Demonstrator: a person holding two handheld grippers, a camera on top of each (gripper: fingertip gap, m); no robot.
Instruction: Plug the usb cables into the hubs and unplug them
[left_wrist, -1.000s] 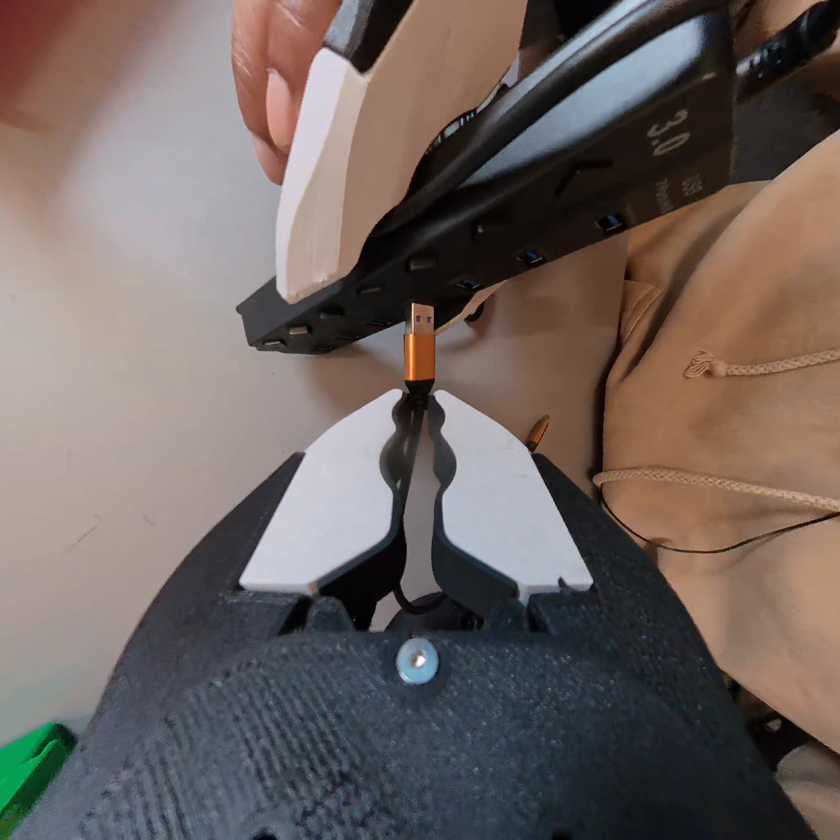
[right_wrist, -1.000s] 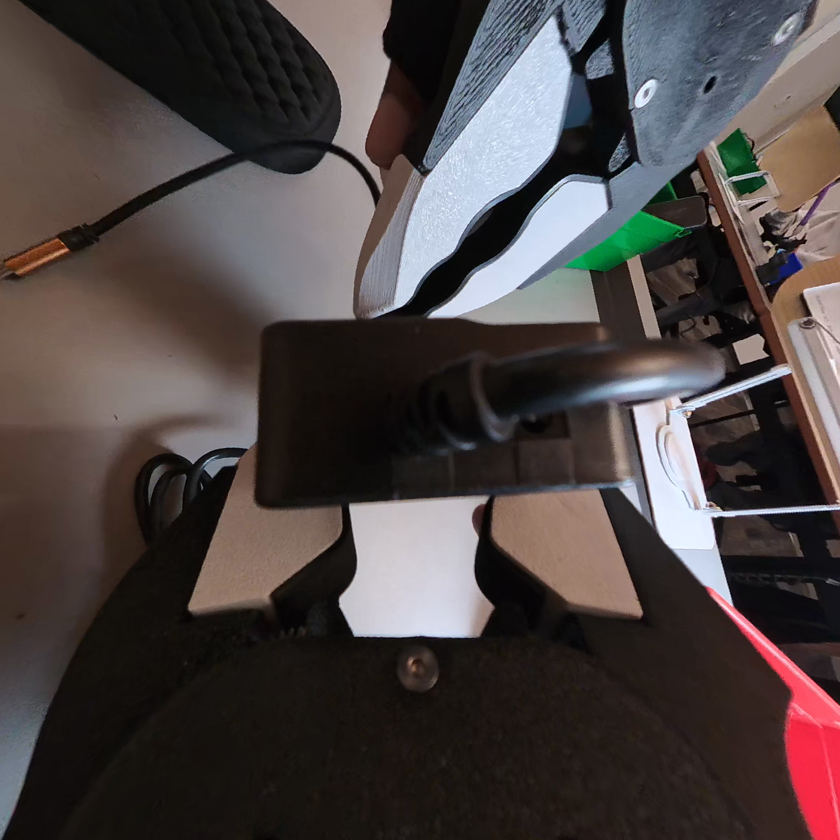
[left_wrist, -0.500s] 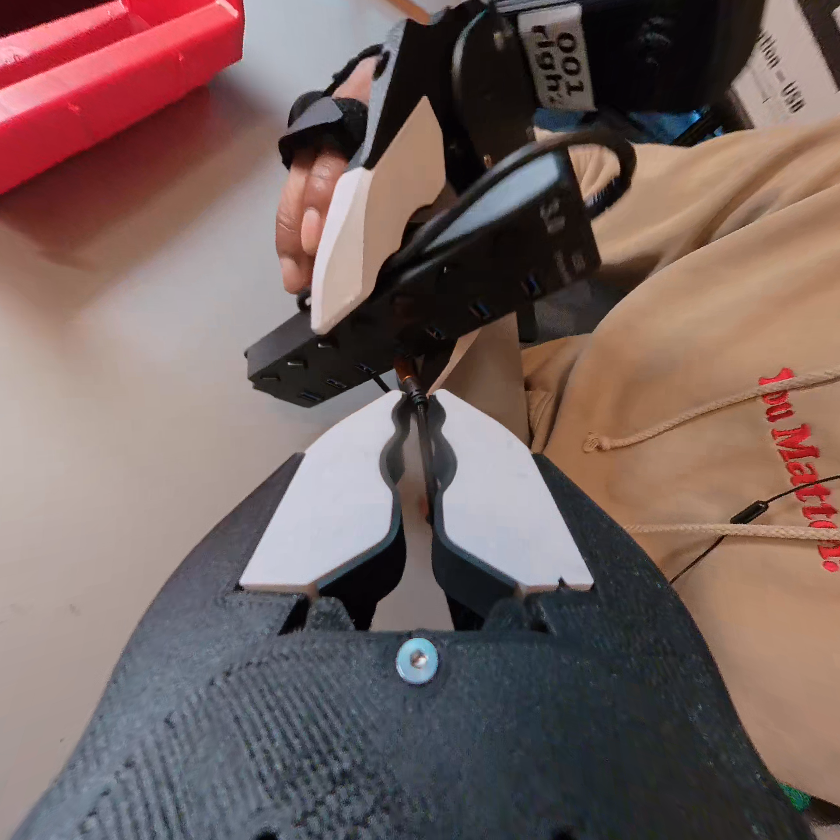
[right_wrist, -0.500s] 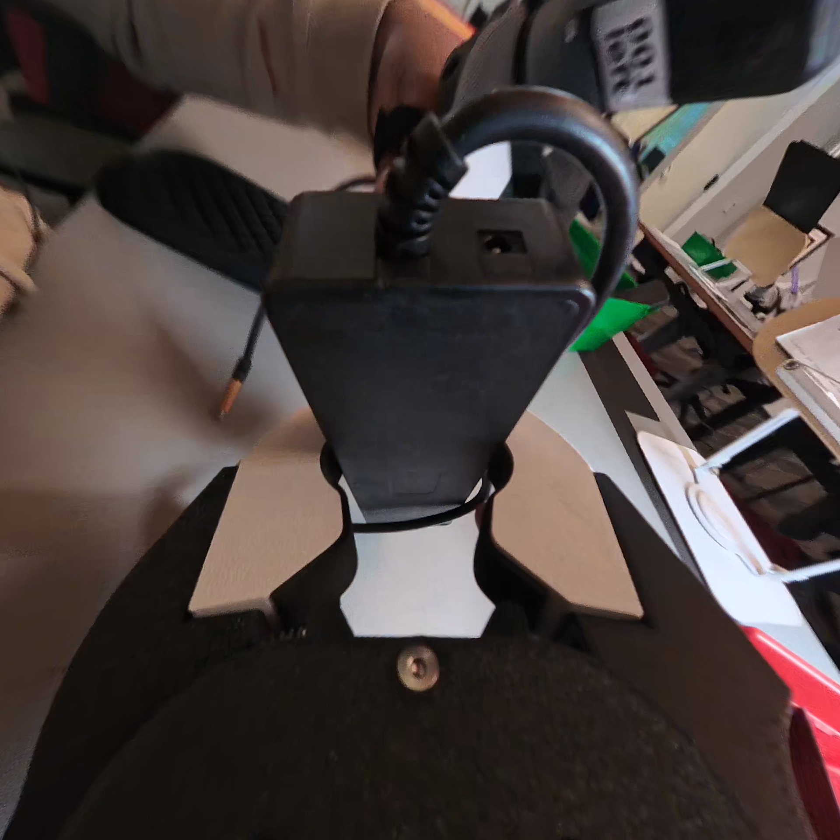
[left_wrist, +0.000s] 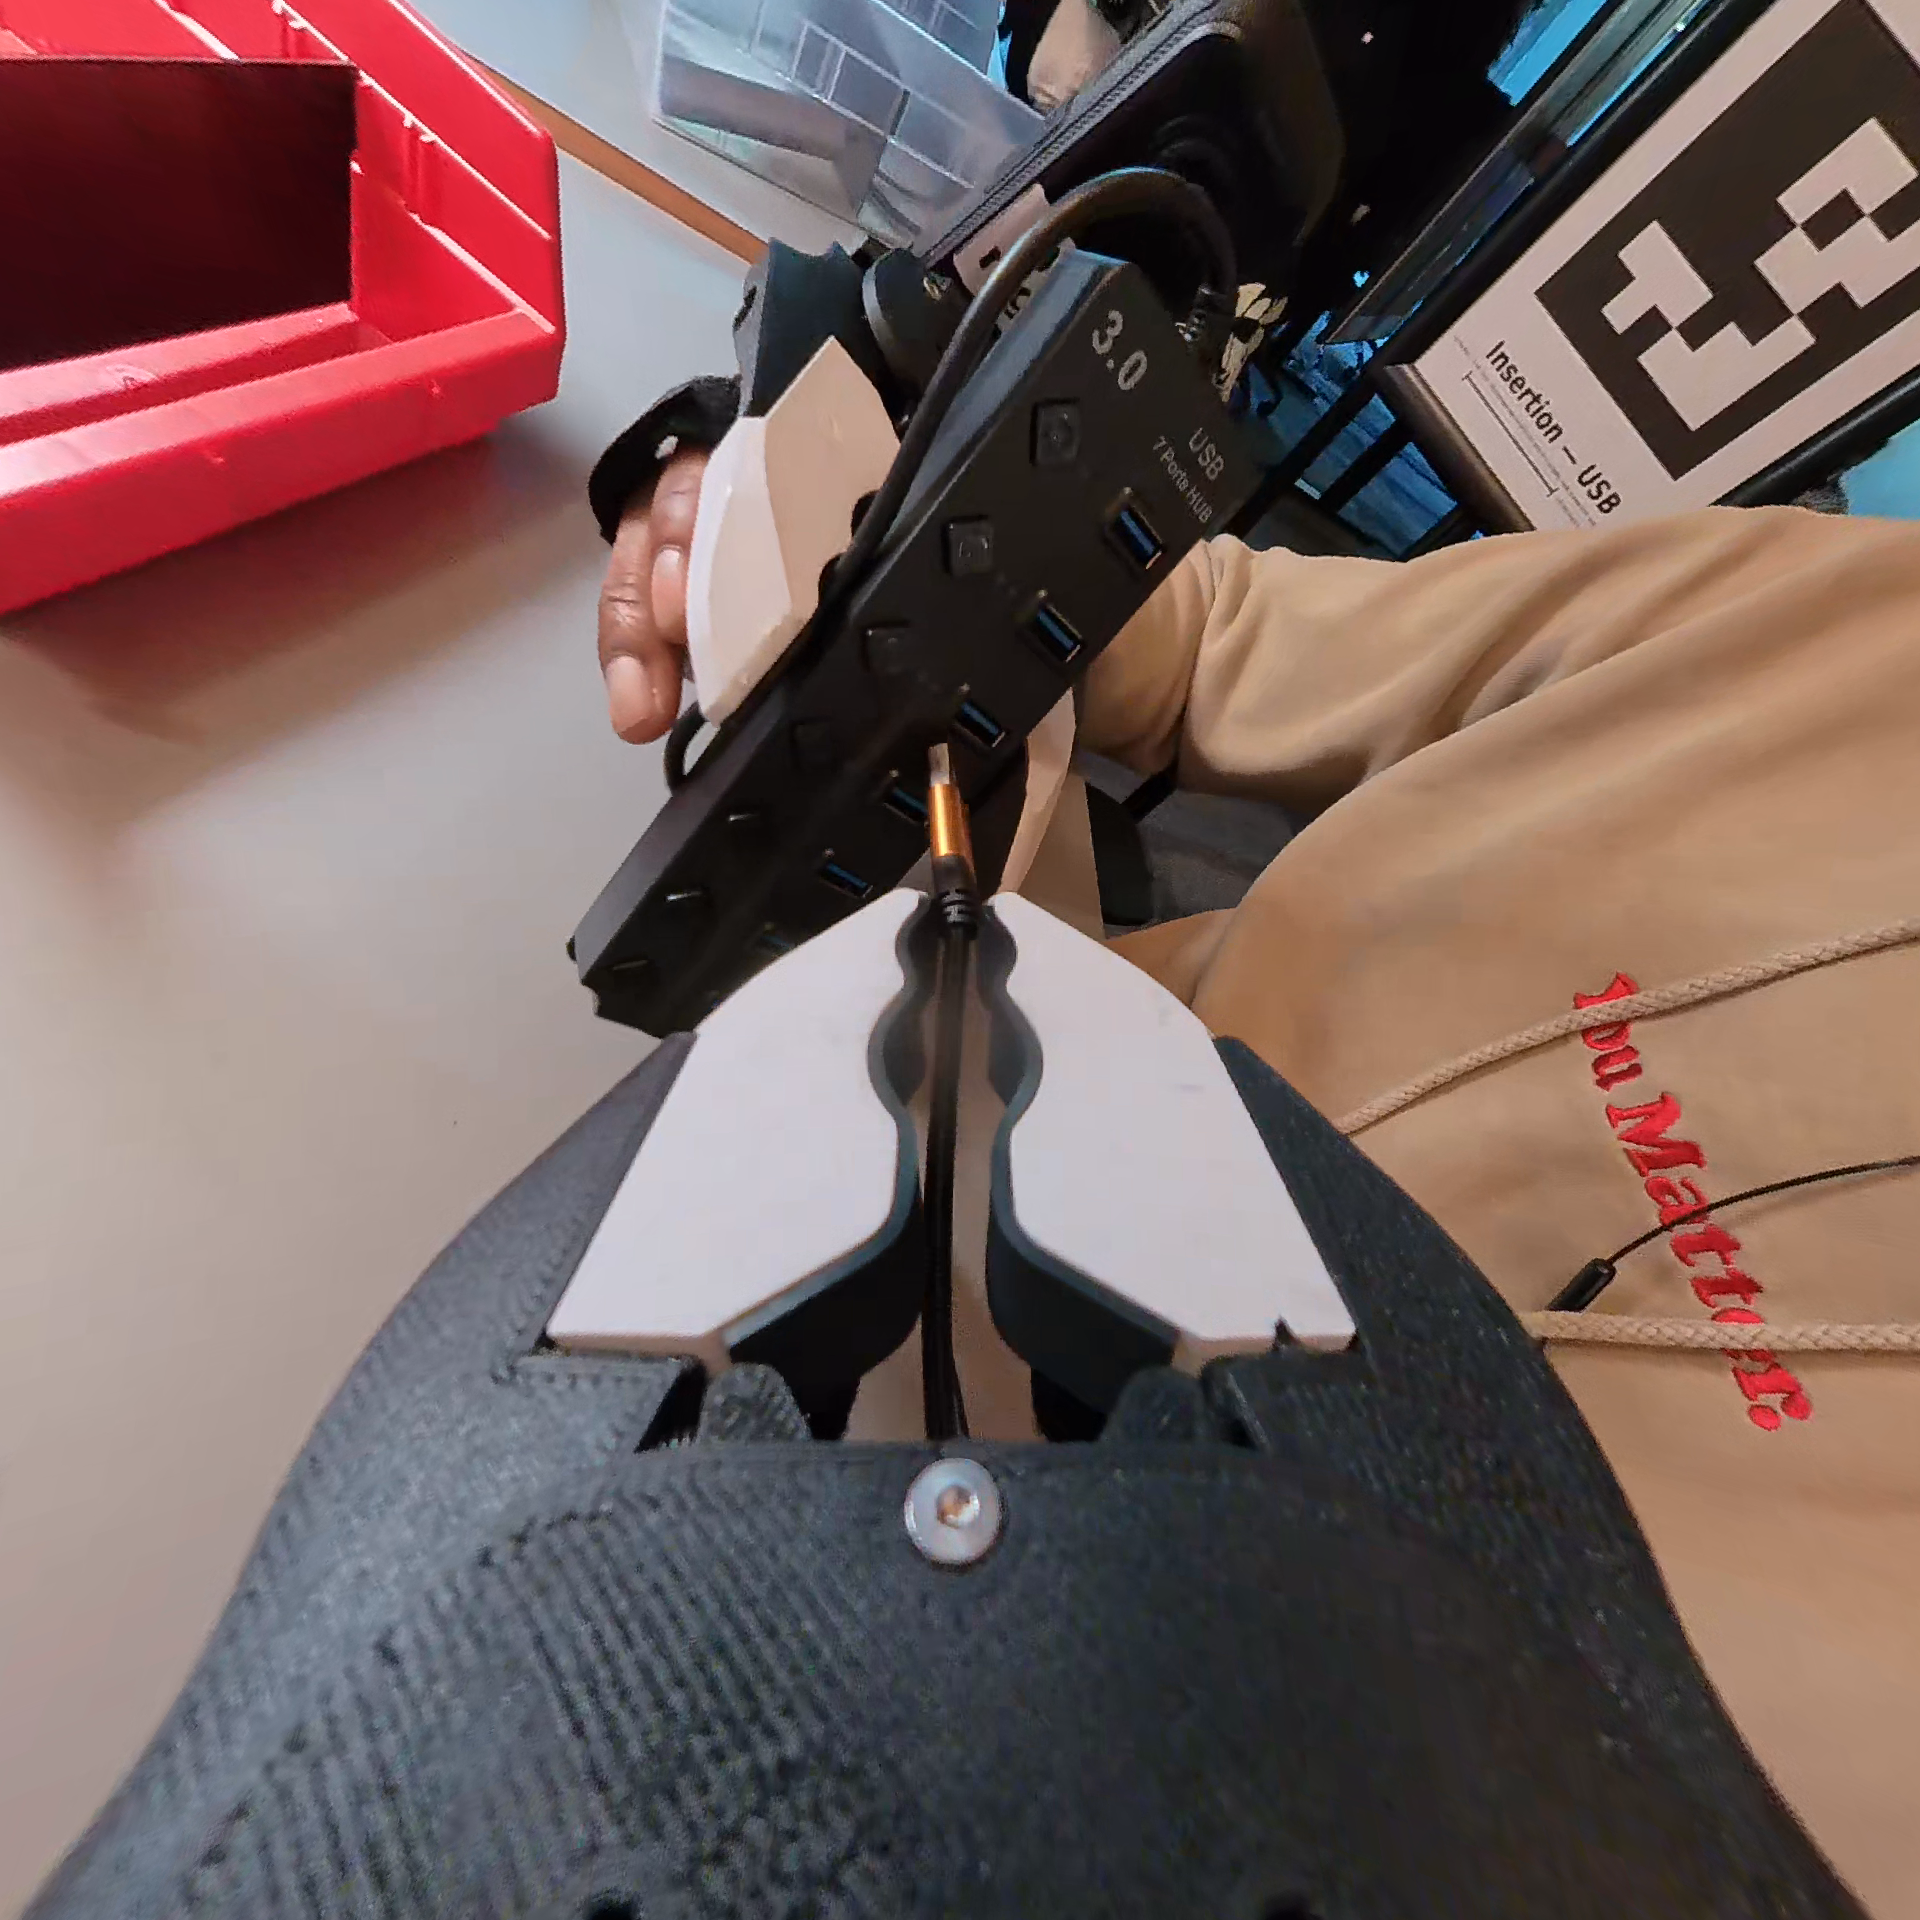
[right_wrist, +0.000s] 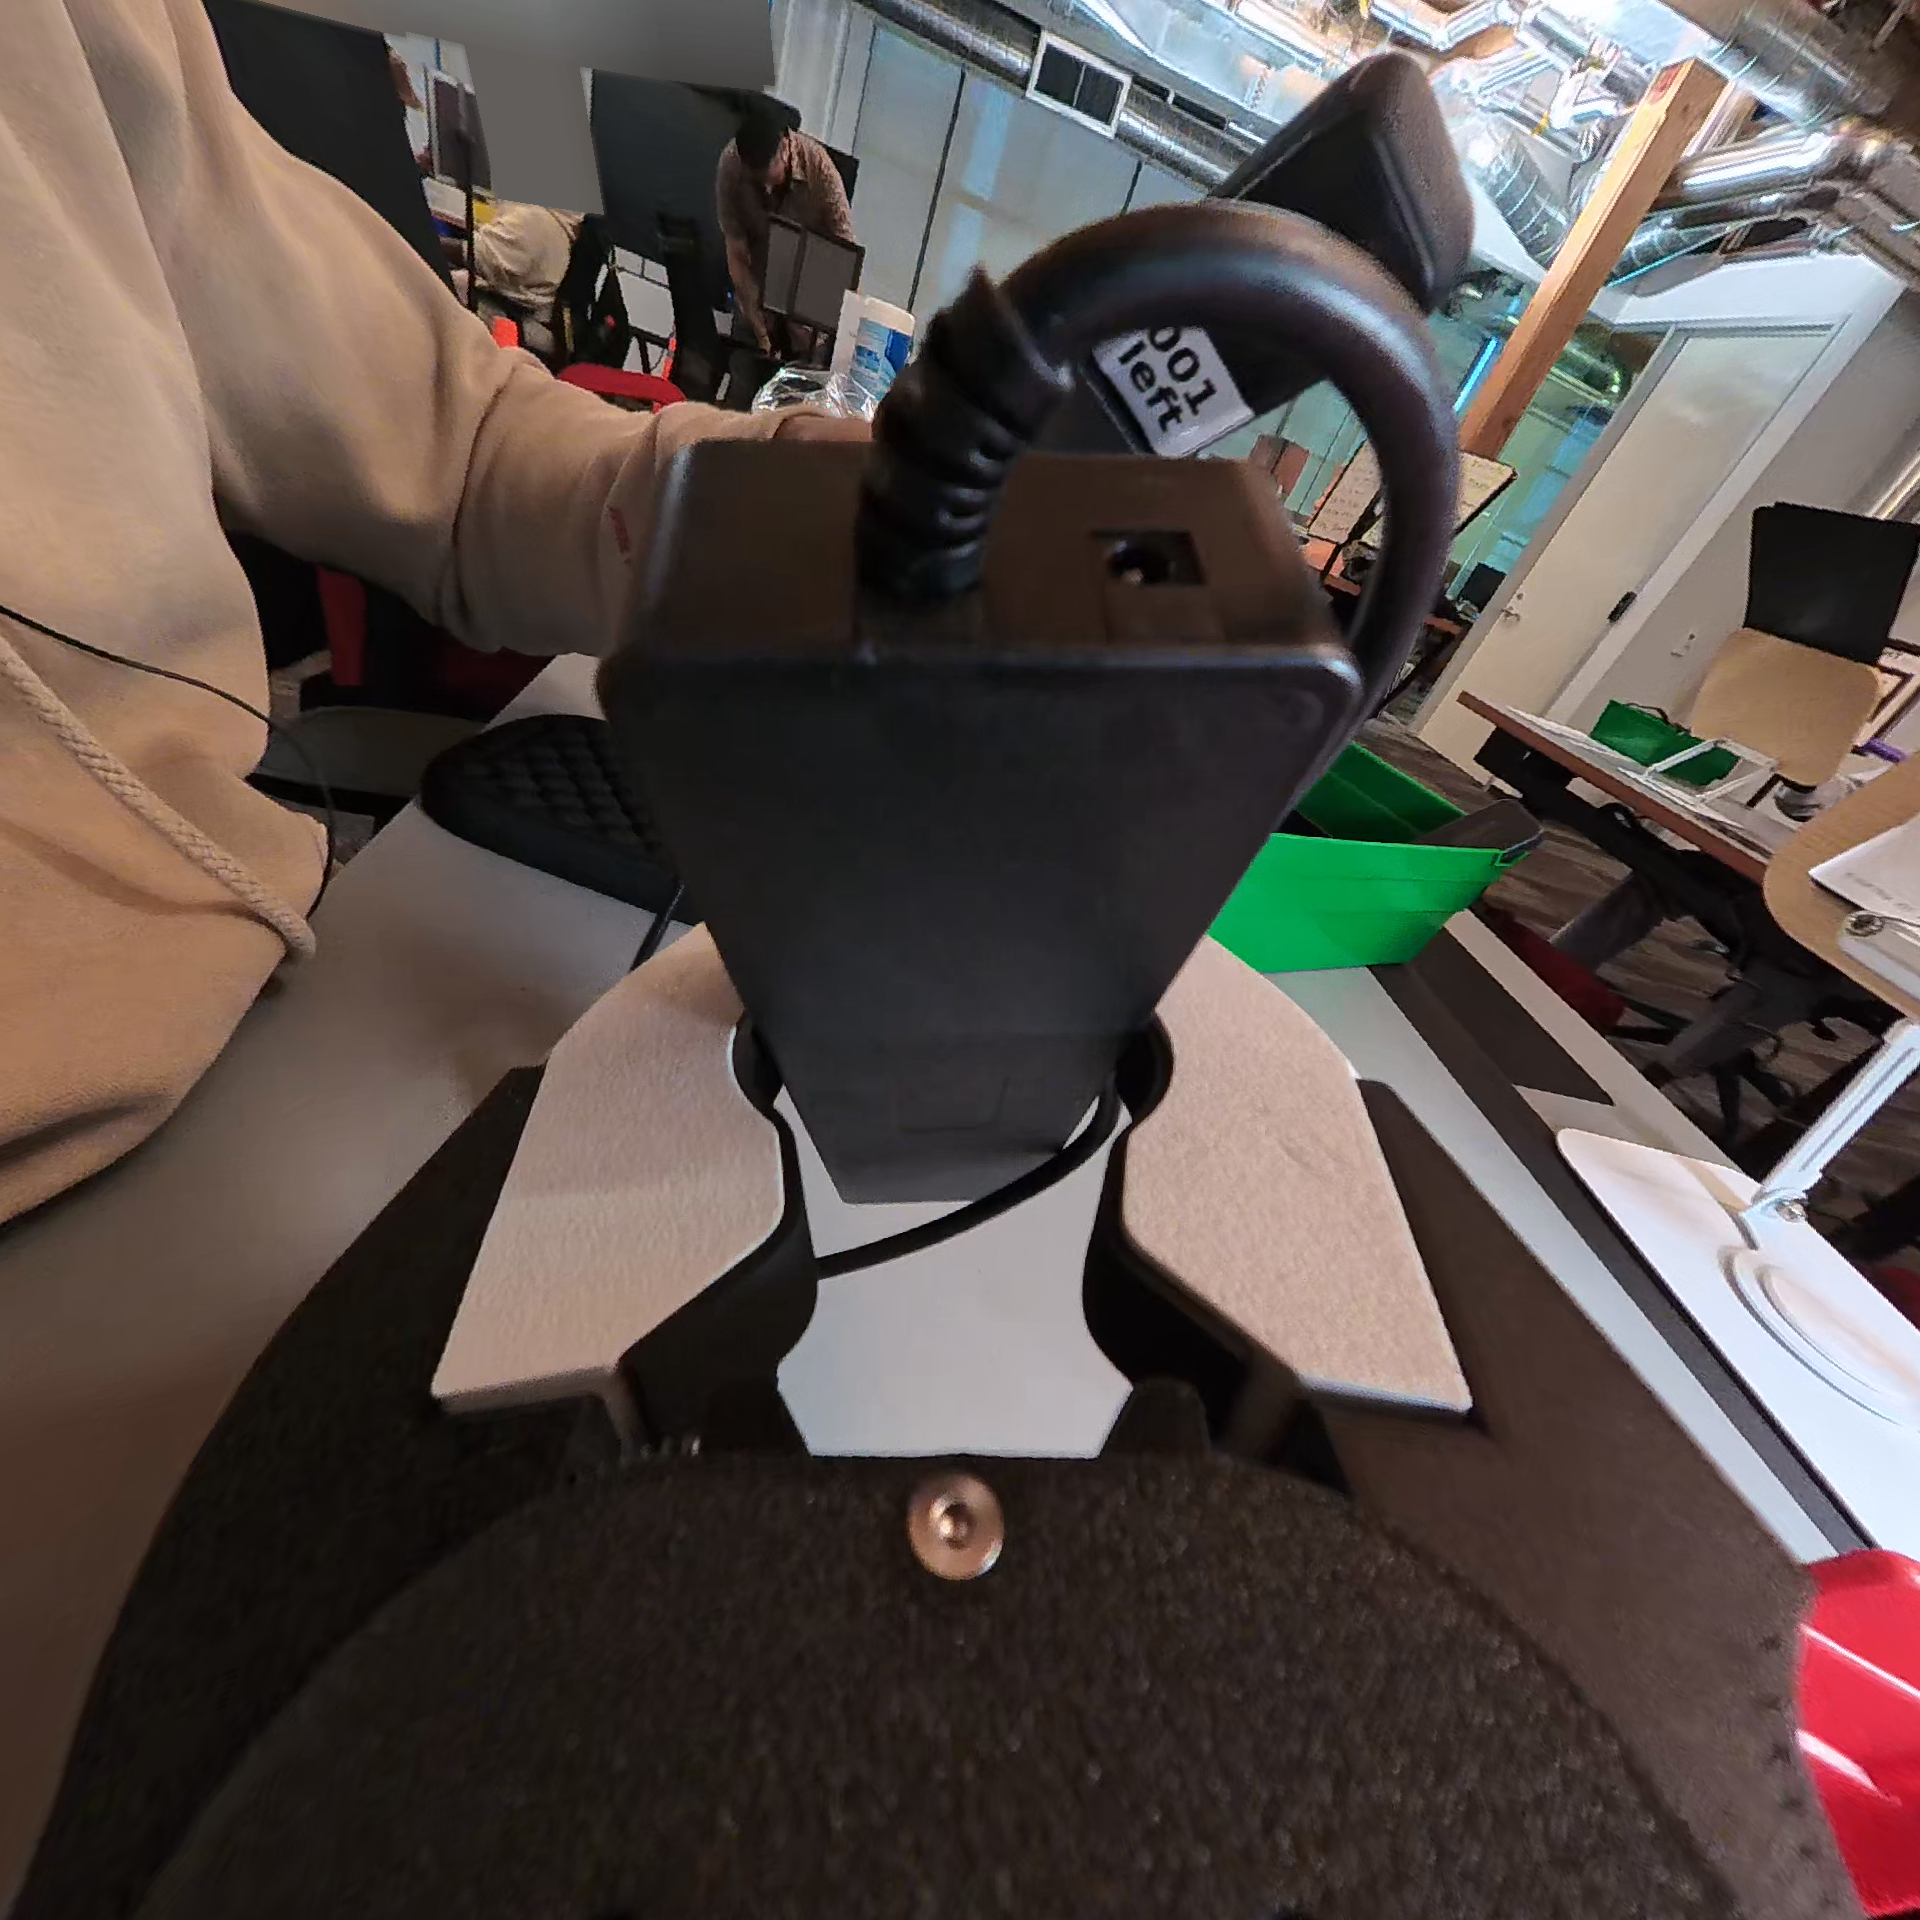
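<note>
My left gripper (left_wrist: 954, 906) is shut on a thin black cable (left_wrist: 943, 1143) just behind its orange USB plug (left_wrist: 950, 831). The plug's metal tip points at the row of blue ports on the long black hub (left_wrist: 935, 644) and is outside them. My right gripper (right_wrist: 956, 997) is shut on the hub (right_wrist: 977, 831) and holds it tilted above the table. It also shows in the left wrist view by its white finger (left_wrist: 748, 561) and a hand (left_wrist: 636, 623). The hub's thick cable (right_wrist: 1371, 416) loops over its end.
A red bin (left_wrist: 260, 312) stands at the far left of the grey table (left_wrist: 208, 935). A tan hoodie (left_wrist: 1558, 831) fills the right. A marker sign (left_wrist: 1714, 260) stands behind. The right wrist view shows a green bin (right_wrist: 1351, 894), a black pad (right_wrist: 551, 800) and a white stand base (right_wrist: 1766, 1299).
Both grippers have swung upward and the hub now stands steeper, showing its port face. The plug, pressed close against the hub half a second ago, now shows full length in front of the ports.
</note>
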